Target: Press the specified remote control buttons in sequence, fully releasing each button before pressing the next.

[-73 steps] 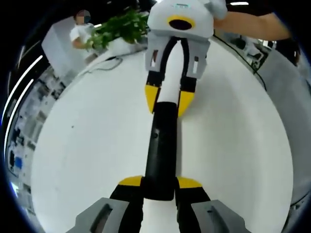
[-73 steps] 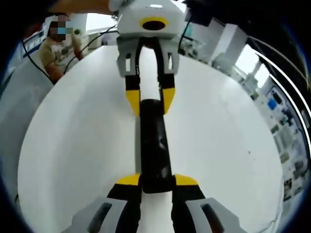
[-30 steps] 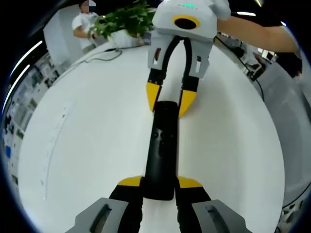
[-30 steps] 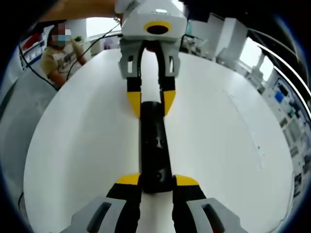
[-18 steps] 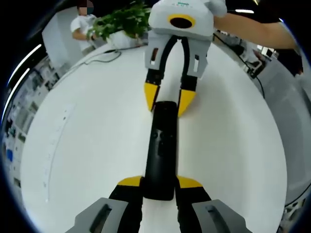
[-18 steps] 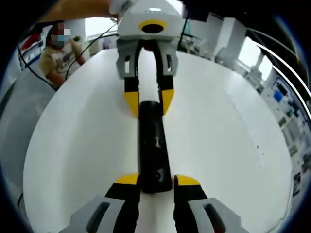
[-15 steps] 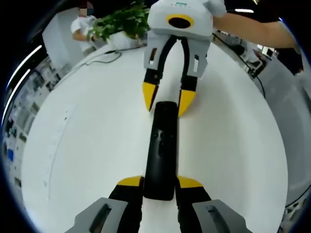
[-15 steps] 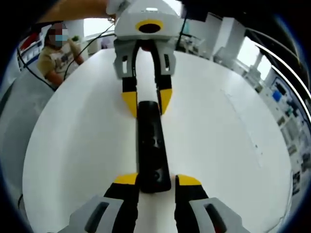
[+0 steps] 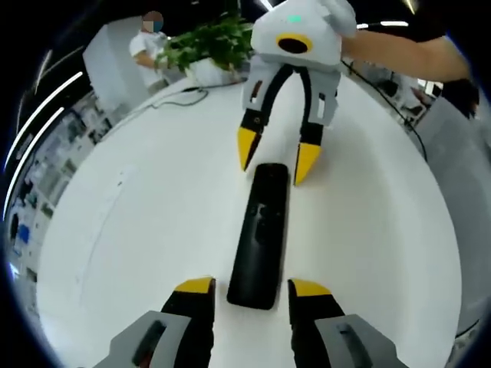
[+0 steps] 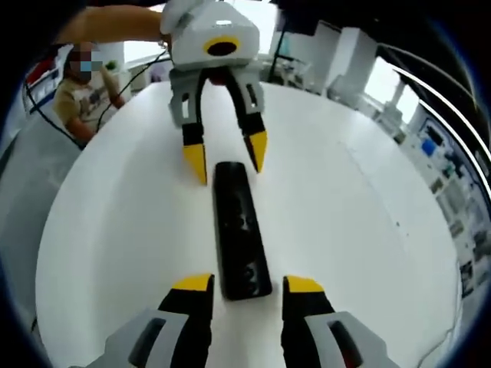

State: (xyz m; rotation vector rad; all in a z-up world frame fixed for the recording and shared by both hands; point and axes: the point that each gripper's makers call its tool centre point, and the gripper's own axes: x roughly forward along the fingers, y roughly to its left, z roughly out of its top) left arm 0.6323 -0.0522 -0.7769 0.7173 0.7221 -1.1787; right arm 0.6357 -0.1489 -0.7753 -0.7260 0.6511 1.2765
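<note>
A black remote (image 9: 260, 230) is shown lying flat on the white table (image 9: 153, 230), its long axis running from the left gripper (image 9: 252, 287) at its near end to the right gripper (image 9: 278, 159) at its far end. Both grippers are spread, and their jaws flank the ends without touching them. The remote is judged light, rigid and smooth, likely to slide on the table, so its narrow long sides near either end are best pinched while buttons are pressed.
</note>
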